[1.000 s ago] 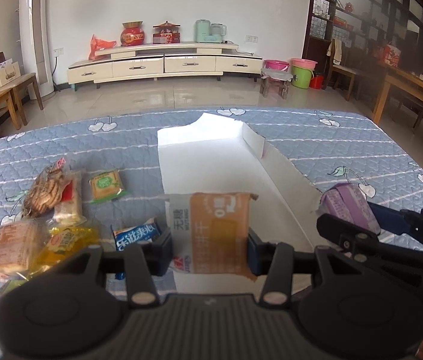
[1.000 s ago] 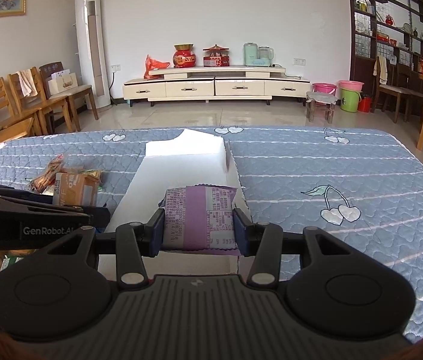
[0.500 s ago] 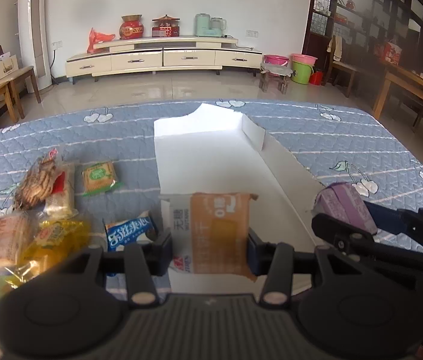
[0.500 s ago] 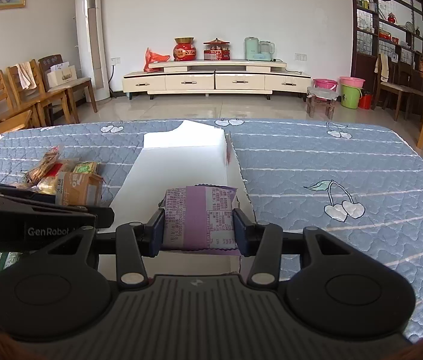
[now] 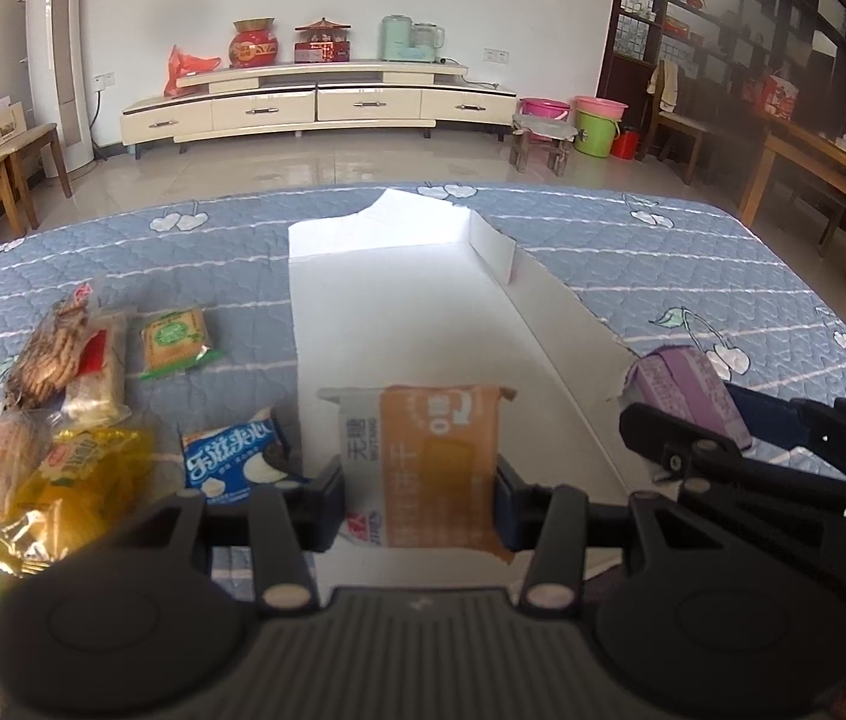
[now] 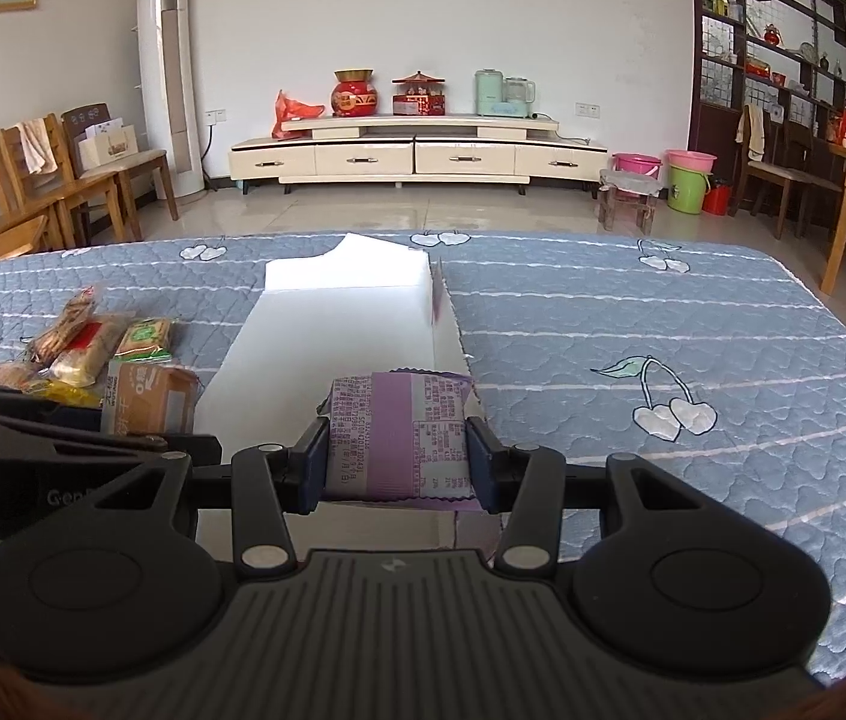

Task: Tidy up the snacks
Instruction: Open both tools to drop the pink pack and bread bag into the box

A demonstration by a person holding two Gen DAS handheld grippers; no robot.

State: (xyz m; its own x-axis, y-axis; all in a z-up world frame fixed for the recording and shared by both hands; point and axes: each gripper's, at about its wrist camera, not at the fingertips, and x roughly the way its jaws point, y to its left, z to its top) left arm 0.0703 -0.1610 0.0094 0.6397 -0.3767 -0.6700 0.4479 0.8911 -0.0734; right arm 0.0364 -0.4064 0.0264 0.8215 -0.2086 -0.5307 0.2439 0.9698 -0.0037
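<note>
Left tool point(image 5: 420, 495) clenched on orange biscuit packet point(image 5: 423, 462) above white box point(image 5: 411, 300), right tool point(image 6: 396, 462) clenched on purple snack packet point(image 6: 402, 432) over box's near end, loose snacks point(image 5: 63, 396) left of left tool on worktop point(image 6: 663, 324)

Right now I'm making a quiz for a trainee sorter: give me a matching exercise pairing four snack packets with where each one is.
Things:
1. orange packet
2. purple packet
3. blue packet
4. green packet

Places:
A. on the quilt, farther out, beside the clear-wrapped biscuits
B. between the right gripper's fingers
C. on the quilt, just left of the white box
D. between the left gripper's fingers

Pairs: 1-D, 2-B, 3-C, 4-A
</note>
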